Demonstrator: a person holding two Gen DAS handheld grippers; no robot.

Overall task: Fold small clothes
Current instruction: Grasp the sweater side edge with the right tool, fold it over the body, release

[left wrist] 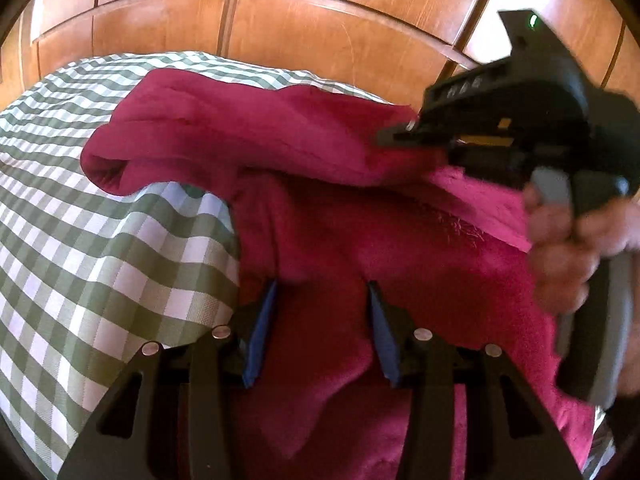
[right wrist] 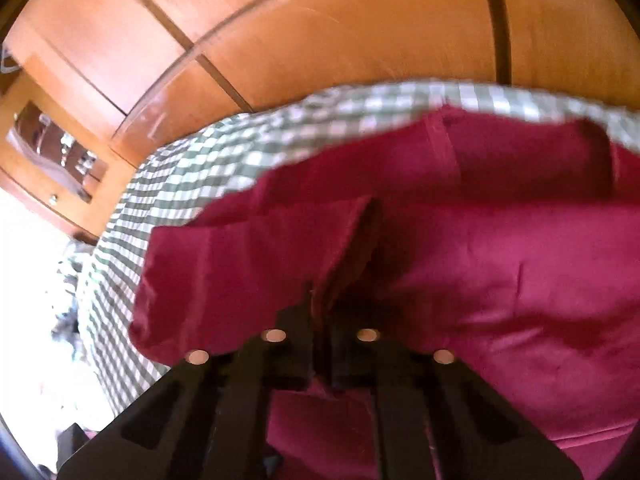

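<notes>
A magenta garment (left wrist: 304, 152) lies bunched on a green-and-white checked bed cover (left wrist: 80, 248). In the left wrist view my left gripper (left wrist: 322, 292) is open, its blue-padded fingers (left wrist: 260, 332) apart with the cloth lying between and under them. My right gripper (left wrist: 396, 136) shows at the upper right of that view, held in a hand, its tip at a raised fold of the garment. In the right wrist view my right gripper (right wrist: 320, 304) is shut on a fold of the garment (right wrist: 480, 264), which drapes over both fingers.
Wooden wardrobe doors (left wrist: 320, 32) stand right behind the bed. In the right wrist view a wooden shelf unit with small items (right wrist: 60, 152) stands at the left, and the checked cover (right wrist: 192, 168) runs to the bed's left edge.
</notes>
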